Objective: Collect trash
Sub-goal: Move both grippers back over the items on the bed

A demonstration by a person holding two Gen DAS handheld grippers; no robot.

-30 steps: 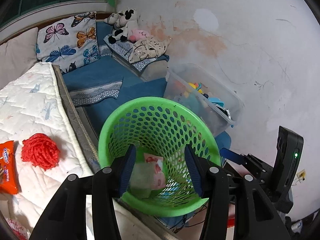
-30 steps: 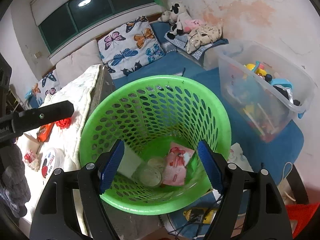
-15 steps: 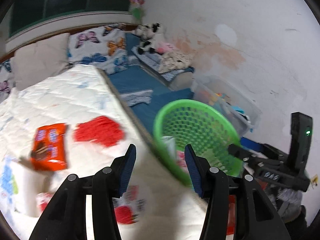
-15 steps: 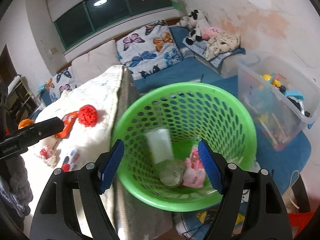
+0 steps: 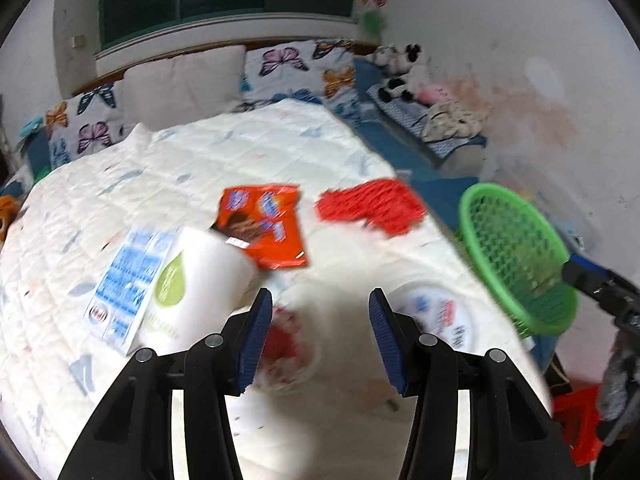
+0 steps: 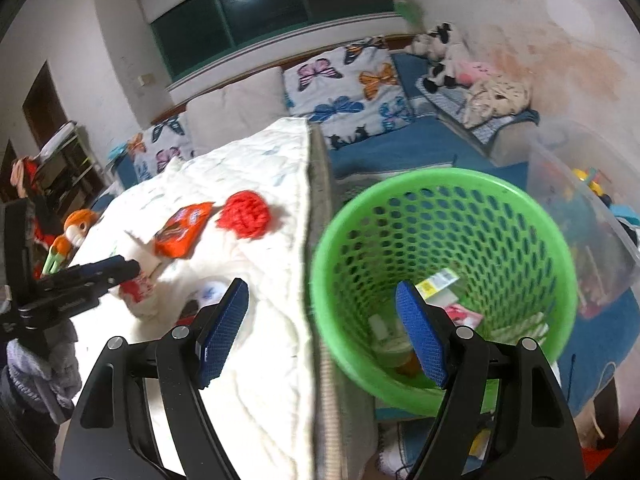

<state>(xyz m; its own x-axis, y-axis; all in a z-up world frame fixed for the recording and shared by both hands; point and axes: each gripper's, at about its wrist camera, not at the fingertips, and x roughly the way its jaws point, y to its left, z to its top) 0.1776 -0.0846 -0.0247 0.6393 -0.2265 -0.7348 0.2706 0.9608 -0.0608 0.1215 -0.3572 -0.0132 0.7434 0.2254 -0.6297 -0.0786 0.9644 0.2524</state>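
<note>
My left gripper [image 5: 320,332] is open and empty above the white quilt [image 5: 192,164]. Below it lie a red-and-white wrapper [image 5: 286,344] and a round white lid [image 5: 438,316]. Further off are an orange snack bag [image 5: 266,224], a red mesh ball [image 5: 372,204] and a white bottle [image 5: 196,284] on a blue leaflet [image 5: 128,276]. My right gripper [image 6: 320,328] is open and empty, straddling the bed edge and the green basket [image 6: 444,276], which holds several pieces of trash [image 6: 436,280]. The left gripper [image 6: 100,276] also shows in the right wrist view.
Butterfly pillows [image 6: 352,80] and plush toys [image 6: 444,56] line the far wall. A clear plastic bin [image 6: 580,208] of toys stands right of the basket on blue bedding [image 6: 400,160]. An orange toy [image 6: 74,228] lies at the bed's left.
My left gripper has swung left from over the basket to over the quilt and the trash there. My right gripper has shifted left, so the basket now sits to its right.
</note>
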